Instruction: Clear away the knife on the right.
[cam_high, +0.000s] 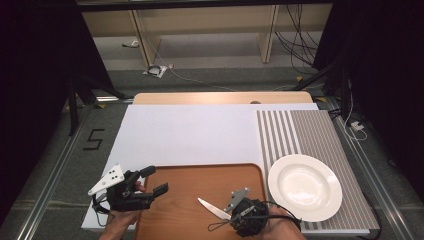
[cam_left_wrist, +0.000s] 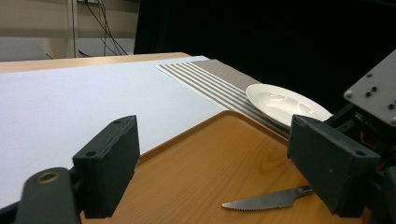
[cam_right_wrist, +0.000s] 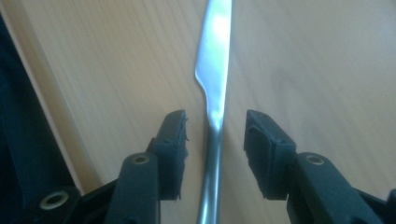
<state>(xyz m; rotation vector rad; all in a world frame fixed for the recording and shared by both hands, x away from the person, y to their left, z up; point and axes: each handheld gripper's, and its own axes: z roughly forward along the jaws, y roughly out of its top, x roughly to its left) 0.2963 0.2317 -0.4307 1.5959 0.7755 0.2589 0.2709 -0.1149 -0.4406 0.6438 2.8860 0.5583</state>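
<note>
Bright even light; glare streaks the knife (cam_right_wrist: 214, 56).

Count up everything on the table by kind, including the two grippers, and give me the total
Knife: 1, on the tray, its handle between the right gripper's open jaws
Plate: 1, white, on the striped mat
Wooden tray: 1
Striped mat: 1
Grippers: 2, left gripper and right gripper
Total: 6

**Table and what lies on it**

The table (cam_high: 215, 97) carries a white sheet (cam_high: 190, 135), far beyond both claws. A striped mat (cam_high: 310, 132) lies ahead and right of the right claw (cam_high: 227, 210). The wooden tray (cam_high: 200, 185) sits under both claws, its left edge beneath the left claw (cam_high: 152, 181).
</note>
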